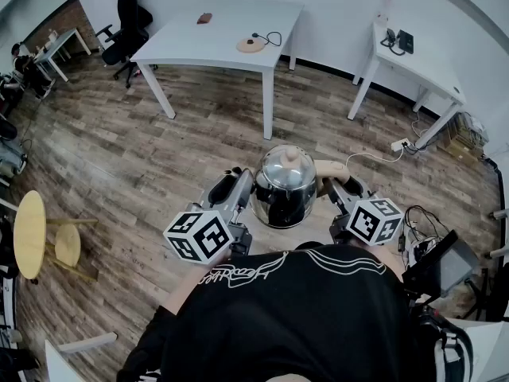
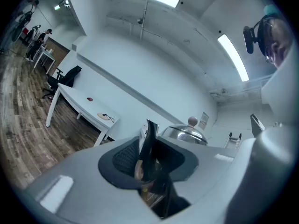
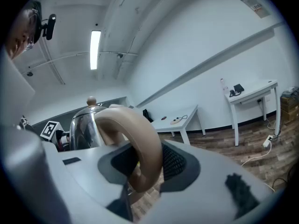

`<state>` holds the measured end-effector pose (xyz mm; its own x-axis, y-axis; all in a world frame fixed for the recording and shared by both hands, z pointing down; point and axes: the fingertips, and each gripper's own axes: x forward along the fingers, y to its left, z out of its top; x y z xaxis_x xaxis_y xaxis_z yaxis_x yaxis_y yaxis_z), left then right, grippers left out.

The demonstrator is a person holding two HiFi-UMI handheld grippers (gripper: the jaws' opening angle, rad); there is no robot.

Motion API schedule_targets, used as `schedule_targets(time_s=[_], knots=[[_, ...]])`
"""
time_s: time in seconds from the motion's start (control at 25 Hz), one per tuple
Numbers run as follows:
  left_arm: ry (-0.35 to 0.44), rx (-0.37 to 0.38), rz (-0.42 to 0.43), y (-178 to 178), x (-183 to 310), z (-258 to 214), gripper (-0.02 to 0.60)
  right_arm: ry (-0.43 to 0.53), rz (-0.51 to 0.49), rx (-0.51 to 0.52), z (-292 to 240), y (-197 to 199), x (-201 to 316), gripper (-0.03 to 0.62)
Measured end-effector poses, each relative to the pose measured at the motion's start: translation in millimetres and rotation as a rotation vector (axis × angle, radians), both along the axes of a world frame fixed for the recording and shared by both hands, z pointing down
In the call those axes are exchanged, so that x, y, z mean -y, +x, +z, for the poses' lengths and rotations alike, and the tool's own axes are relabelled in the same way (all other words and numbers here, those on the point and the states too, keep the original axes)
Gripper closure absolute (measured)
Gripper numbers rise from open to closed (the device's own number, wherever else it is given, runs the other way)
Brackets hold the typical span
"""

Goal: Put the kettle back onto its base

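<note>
A shiny steel kettle (image 1: 284, 185) with a beige handle and lid knob hangs in the air in front of me, over the wooden floor. My left gripper (image 1: 243, 188) is shut on its thin dark spout (image 2: 150, 146), with the lid (image 2: 185, 133) showing just behind. My right gripper (image 1: 335, 189) is shut on the beige loop handle (image 3: 142, 143); the steel body (image 3: 86, 127) is to the left of it. The round beige base (image 1: 251, 44) with its black cord lies on the far white table (image 1: 199, 46), also seen as the base (image 2: 101, 116) and the base (image 3: 175, 121).
A small brown object (image 1: 204, 18) lies on the same table. A second white table (image 1: 417, 66) with a phone stands at the right. A black office chair (image 1: 123, 22) is at the far left, a round wooden stool (image 1: 30, 233) at the left, a power strip (image 1: 400, 144) on the floor.
</note>
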<state>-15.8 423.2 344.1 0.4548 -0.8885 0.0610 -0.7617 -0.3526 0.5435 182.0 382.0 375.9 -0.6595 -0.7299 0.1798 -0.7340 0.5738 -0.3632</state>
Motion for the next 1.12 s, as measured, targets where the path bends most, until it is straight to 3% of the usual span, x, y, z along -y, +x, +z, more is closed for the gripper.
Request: schedule_targets(time_s=[0.24,0.4,0.8,1.12], knots=[[-0.021,-0.011,-0.016,-2.3,1.6,14.9,0.472,-0.024,-0.026,-0.018,13.9,-2.9,2.7,0.465],[-0.059,-0.009,-0.014,-0.6,27.5,33.0,0.472,-0.051,-0.023,-0.009,31.8,-2.0,33.4,0.465],[-0.147,0.014,-0.088,-6.1,177.9,56.0,0.474,-0.141,-0.087,0.037,66.3,-13.6,199.1,0.465],[-0.158,0.033,-0.101,6.7,329.7,56.0,0.474,-0.148,-0.114,0.033,68.0,-0.9,349.0,0.465]])
